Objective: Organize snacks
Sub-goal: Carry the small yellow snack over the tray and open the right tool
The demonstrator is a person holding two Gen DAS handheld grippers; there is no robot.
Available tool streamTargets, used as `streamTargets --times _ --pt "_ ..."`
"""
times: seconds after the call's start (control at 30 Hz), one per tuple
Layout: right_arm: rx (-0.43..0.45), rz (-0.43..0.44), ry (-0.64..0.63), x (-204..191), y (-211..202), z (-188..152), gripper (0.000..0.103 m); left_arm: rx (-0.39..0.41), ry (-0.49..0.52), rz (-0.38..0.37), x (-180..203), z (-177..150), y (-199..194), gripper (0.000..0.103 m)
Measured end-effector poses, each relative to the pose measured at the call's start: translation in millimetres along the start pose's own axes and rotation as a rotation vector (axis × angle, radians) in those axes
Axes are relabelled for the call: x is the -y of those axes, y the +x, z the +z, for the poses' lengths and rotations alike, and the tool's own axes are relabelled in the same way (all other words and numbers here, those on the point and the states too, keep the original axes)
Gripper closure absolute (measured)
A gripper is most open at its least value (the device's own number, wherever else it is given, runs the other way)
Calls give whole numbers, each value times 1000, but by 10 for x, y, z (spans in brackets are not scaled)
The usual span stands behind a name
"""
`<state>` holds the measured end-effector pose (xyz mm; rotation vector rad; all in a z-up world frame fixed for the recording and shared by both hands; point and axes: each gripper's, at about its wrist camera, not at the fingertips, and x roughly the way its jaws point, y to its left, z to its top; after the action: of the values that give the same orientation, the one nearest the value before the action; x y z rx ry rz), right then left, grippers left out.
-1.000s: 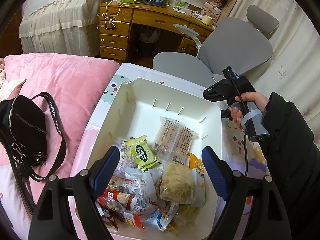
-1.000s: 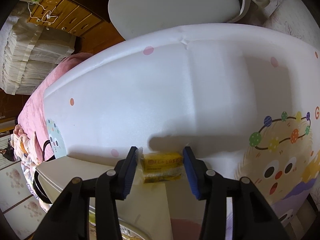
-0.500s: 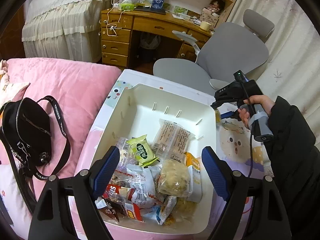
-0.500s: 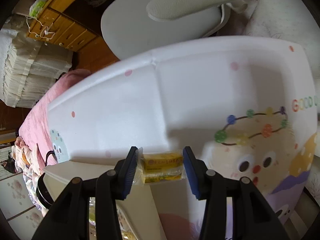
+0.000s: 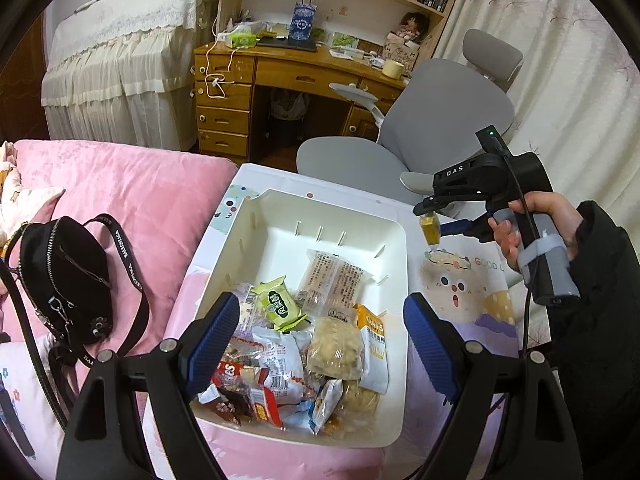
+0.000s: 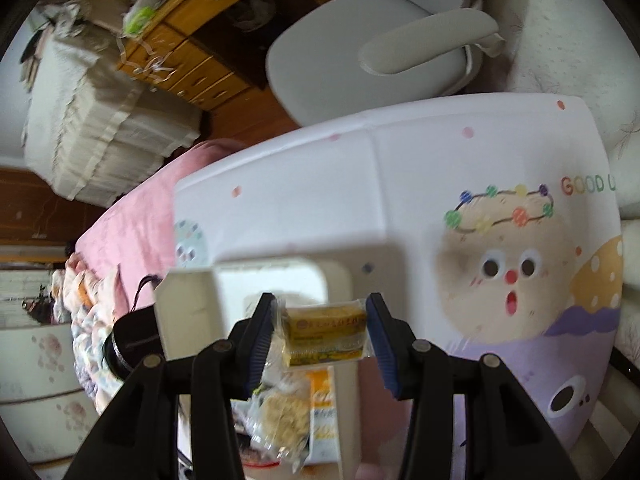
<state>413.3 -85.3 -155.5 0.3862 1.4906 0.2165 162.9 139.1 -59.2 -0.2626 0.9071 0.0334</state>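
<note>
A white plastic bin [image 5: 394, 236] sits on a cartoon-print mat and holds several wrapped snacks [image 5: 304, 340] piled at its near end. My left gripper [image 5: 320, 336] is open and empty, hovering above that pile. My right gripper [image 6: 322, 330] is shut on a small yellow snack packet [image 6: 326, 334]. In the left wrist view that packet [image 5: 430, 232] hangs just right of the bin's far right corner, above the mat. The bin's rim [image 6: 188, 312] and some snacks [image 6: 286, 412] show below the packet in the right wrist view.
The mat [image 5: 460, 292] with a cartoon face lies on a pink bed [image 5: 132, 184]. A black bag [image 5: 64, 276] lies left of the bin. A grey office chair [image 5: 424, 140] and a wooden desk [image 5: 280, 80] stand beyond the bed.
My right gripper has lifted and pulled back with the yellow packet, so the bin now shows beneath it. My left gripper has risen and drawn back from the bin, still open.
</note>
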Motion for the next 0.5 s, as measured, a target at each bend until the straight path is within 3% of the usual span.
streamTargets --times 0.33,0.5 --pt "-70 101 -117 -368 95 -730 56 29 -15 7 -70 -261 -304 20" --pt "-93 125 -97 -405 150 -1032 51 38 -6 -7 -114 -383 -444 20"
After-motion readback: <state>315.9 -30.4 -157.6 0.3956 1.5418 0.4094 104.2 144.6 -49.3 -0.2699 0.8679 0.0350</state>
